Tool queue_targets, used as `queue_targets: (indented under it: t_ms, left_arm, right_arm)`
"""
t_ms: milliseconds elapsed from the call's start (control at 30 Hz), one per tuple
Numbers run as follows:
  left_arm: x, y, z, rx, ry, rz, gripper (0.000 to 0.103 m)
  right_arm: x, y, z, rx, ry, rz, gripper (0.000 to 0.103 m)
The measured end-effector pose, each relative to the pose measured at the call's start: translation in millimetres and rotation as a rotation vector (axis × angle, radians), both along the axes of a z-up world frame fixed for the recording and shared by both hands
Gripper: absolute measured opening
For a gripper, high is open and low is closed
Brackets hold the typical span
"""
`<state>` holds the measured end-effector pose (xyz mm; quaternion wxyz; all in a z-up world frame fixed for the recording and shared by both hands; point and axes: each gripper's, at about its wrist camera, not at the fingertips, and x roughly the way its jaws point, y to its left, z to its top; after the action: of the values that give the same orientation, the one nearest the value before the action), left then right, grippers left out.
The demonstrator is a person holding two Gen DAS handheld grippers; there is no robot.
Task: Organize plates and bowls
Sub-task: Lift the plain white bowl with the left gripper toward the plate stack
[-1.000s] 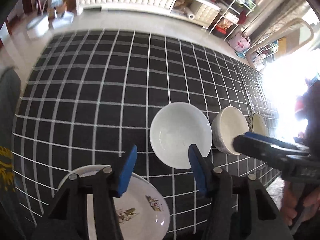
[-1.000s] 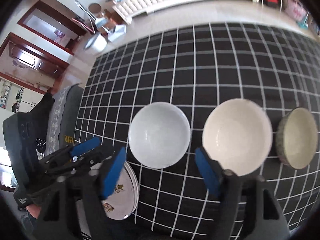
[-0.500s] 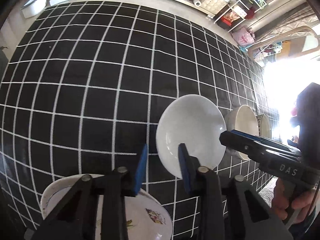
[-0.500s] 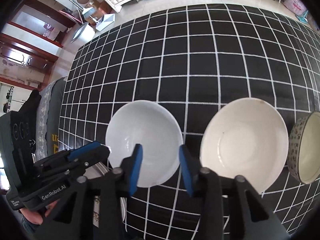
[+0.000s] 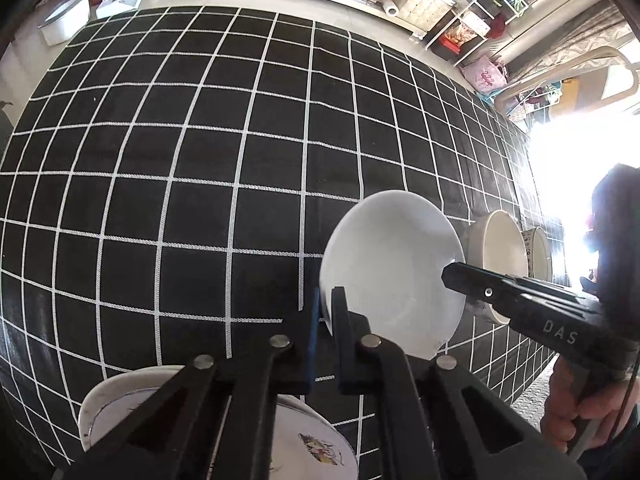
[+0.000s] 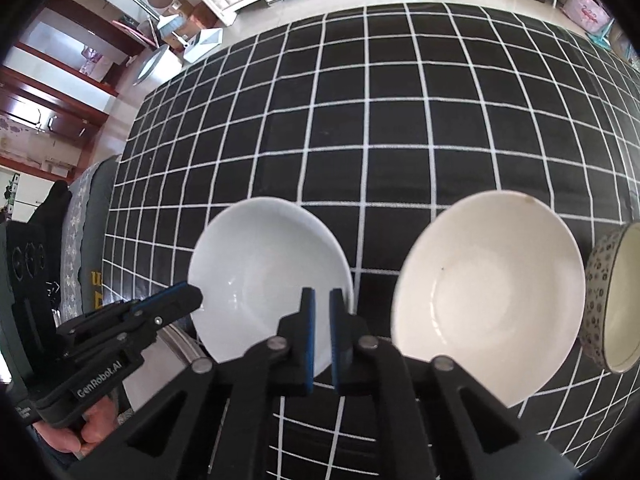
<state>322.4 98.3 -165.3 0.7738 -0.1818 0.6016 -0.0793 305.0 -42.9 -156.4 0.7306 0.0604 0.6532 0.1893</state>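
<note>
So we've got the checked counter (image 6: 400, 128) with dishes in a row along the near edge. Biggest change: both sets of jaws have just closed, and now our left gripper (image 5: 325, 312) and right gripper (image 6: 321, 312) each pinch the white bowl (image 6: 268, 276) rim, left and right side. Looks ready to lift and stack. It sits mouth up, round, so no long axis. Cream bowl (image 6: 488, 292) right, plate (image 5: 316, 444) left.
</note>
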Motion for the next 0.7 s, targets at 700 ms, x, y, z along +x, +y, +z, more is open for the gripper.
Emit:
queue_targets:
  t_ms: [700]
  left_arm:
    - [-1,-3,1,0.045,0.013,0.020,0.005]
  right_arm:
    - [-2,-2,23,-0.127,-0.075,0.011,0.003]
